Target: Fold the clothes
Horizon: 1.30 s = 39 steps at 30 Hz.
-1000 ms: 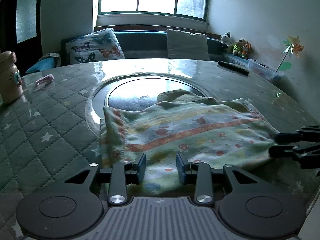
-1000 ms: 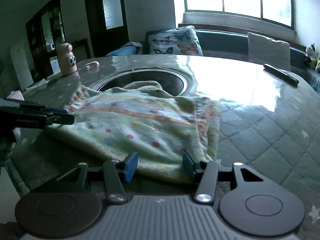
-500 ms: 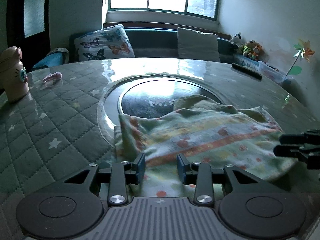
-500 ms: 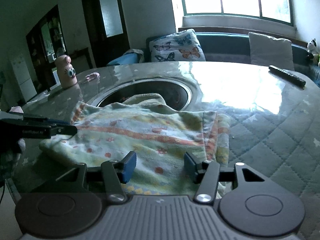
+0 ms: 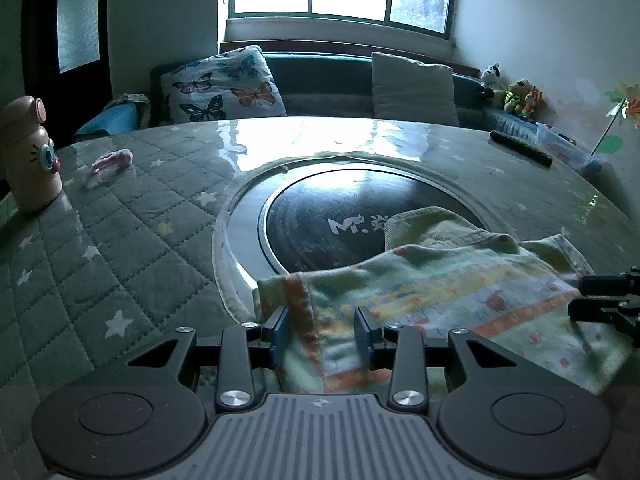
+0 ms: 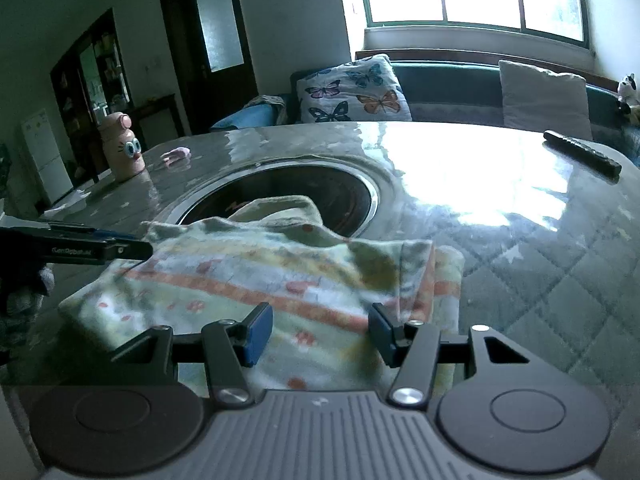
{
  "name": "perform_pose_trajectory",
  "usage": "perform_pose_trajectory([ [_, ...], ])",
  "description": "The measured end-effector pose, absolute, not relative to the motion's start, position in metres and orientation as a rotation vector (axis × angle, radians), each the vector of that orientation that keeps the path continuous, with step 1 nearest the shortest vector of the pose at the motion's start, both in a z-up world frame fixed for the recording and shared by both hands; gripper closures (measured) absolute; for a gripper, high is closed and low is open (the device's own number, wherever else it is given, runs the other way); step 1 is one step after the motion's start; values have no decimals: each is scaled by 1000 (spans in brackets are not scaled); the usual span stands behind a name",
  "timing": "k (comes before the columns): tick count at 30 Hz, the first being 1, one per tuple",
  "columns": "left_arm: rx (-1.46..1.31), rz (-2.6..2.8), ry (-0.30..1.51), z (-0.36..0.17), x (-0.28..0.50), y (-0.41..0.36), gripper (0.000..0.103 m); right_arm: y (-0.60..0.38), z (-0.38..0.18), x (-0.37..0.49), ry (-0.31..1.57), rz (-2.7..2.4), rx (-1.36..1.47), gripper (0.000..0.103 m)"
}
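Left wrist view: the left gripper (image 5: 322,334) and right gripper (image 6: 320,334) stand with jaws apart over the blurred striped garment (image 5: 440,292), whose near edge they hide.

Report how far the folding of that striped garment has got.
Done: the garment already lies doubled, a folded edge along its right side. In hand: the left tongs and right tongs are open over its near edge, cloth between the fingers, nothing pinched. Left: grip, fold again, flatten the humped top on the table.
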<state>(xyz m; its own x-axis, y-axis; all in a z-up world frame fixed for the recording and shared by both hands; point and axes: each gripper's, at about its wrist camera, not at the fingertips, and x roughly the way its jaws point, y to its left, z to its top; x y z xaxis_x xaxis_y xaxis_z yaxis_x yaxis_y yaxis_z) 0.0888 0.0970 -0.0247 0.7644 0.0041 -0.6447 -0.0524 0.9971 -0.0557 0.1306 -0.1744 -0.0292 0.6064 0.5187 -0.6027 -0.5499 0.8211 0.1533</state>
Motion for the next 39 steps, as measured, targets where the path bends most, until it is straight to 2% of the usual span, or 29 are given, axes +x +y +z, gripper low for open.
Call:
perform_pose_trajectory([
  [11, -67, 33, 706, -28, 95, 99, 64, -174, -32, 174, 695, 591, -15, 49],
  [29, -68, 59, 695, -22, 91, 100, 64, -178, -28, 175, 671, 534, -27, 48],
  [36, -75, 58, 681, -17, 71, 99, 54, -170, -15, 149, 650, 617, -53, 47],
  [39, -69, 55, 683, -17, 60, 97, 51, -158, -13, 134, 647, 678, -81, 42],
])
